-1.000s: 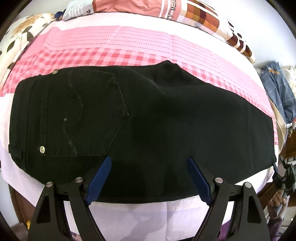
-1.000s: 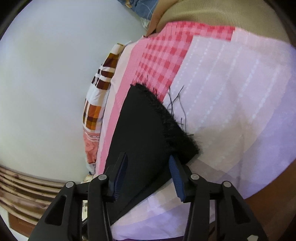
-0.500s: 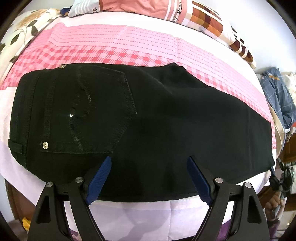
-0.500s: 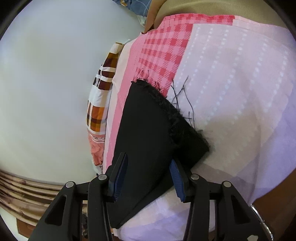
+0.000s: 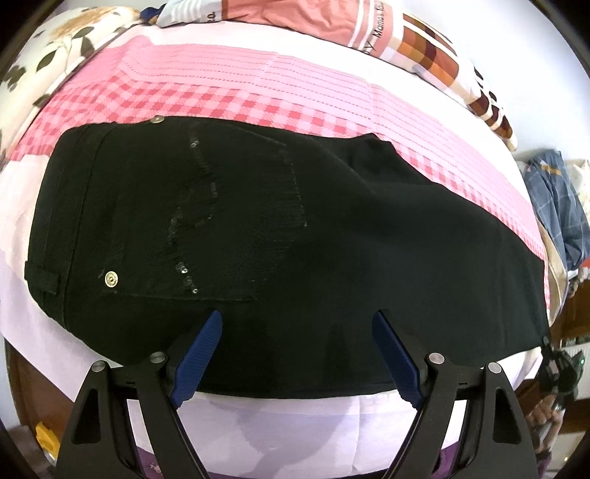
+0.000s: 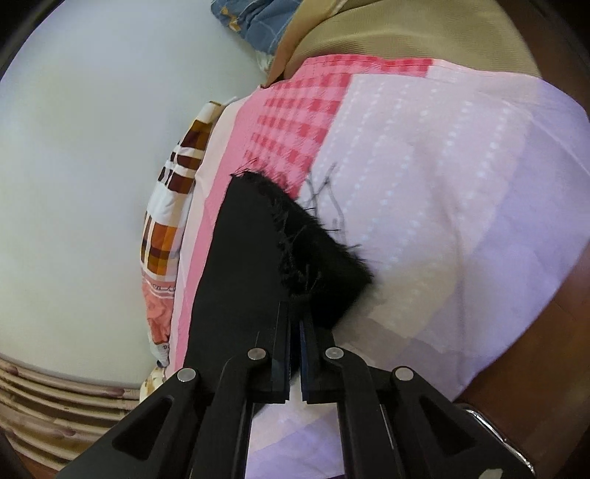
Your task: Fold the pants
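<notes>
The left wrist view looks steeply down from near above the bed [image 5: 258, 88], taking in the black pants [image 5: 332, 258] from waistband to leg. The right wrist view sits close and low at the frayed hem [image 6: 313, 250], facing along the bed toward the wall [image 6: 92, 147]. Both views share the pants, the pink checked sheet and the patterned pillow [image 6: 169, 206].

On the patterned pillow [image 5: 405, 33] at the head of the bed, beyond the black pants [image 5: 295, 235], a white stripe bears partly readable lettering, seemingly "Mama", the rest illegible.
</notes>
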Tool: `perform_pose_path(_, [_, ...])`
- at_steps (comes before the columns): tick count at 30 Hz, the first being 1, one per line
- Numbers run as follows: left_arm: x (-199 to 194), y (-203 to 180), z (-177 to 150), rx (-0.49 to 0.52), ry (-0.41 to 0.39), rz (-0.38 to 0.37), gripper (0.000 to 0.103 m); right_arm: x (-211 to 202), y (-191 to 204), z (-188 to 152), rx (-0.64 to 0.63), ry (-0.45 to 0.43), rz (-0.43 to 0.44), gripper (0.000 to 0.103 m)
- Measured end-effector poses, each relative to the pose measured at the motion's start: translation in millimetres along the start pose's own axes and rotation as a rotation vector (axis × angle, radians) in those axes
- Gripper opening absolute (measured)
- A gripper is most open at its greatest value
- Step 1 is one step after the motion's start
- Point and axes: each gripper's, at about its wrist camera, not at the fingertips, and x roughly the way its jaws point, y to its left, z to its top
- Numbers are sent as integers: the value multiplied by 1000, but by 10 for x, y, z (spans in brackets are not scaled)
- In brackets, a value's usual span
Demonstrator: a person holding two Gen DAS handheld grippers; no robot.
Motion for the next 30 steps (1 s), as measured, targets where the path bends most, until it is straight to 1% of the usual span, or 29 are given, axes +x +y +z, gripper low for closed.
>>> perform_pose_path(7, [-8, 42, -32, 3, 0, -2, 84, 24, -40, -28, 17, 3, -26, 4])
perform_pose_path(9, [-24, 57, -40, 0, -6, -3, 84, 30, -94, -11, 59, -4, -45, 4])
perform_pose_path(10, [-36, 73, -43, -2, -9, -9, 84, 26, -120, -7, 86, -11, -34, 9])
perform_pose_path(11, [-52, 89, -45, -5, -14, -17, 84, -1, -140, -11, 112, -22, -25, 11])
perform_pose_path(13, [-90, 136, -67, -10, -27, -38, 84, -82, -78, -65, 137, -47, -9, 12])
perform_pose_path(15, [-121, 188, -106, -21, -32, -77, 84, -35, 201, -186, 80, 12, 48, 15])
perform_pose_path(16, [-130, 217, -125, -27, -35, -94, 84, 108, 429, -297, 26, 106, 100, 17])
perform_pose_path(18, [-123, 277, -154, -41, -36, -116, 84, 432, 708, -529, 2, 275, 187, 20])
perform_pose_path(19, [-105, 303, -163, -50, -30, -121, 84, 597, 817, -658, 0, 343, 205, 20])
perform_pose_path(20, [-84, 311, -169, -56, -24, -128, 84, 798, 930, -834, -6, 416, 203, 20])
perform_pose_path(22, [-76, 336, -180, -63, -23, -143, 84, 1048, 1016, -1034, 7, 494, 220, 20])
perform_pose_path(23, [-91, 352, -193, -64, -28, -153, 84, 1175, 1038, -1144, 15, 529, 205, 20])
perform_pose_path(25, [-115, 381, -212, -61, -34, -163, 84, 1293, 1029, -1227, 32, 545, 194, 20])
perform_pose_path(28, [-133, 474, -223, -70, -45, -165, 84, 1371, 990, -1269, 42, 540, 153, 27])
perform_pose_path(29, [-132, 508, -226, -78, -47, -178, 84, 1392, 982, -1273, 48, 539, 150, 30])
perform_pose_path(30, [-131, 536, -229, -85, -47, -192, 84, 1405, 964, -1277, 54, 537, 139, 31])
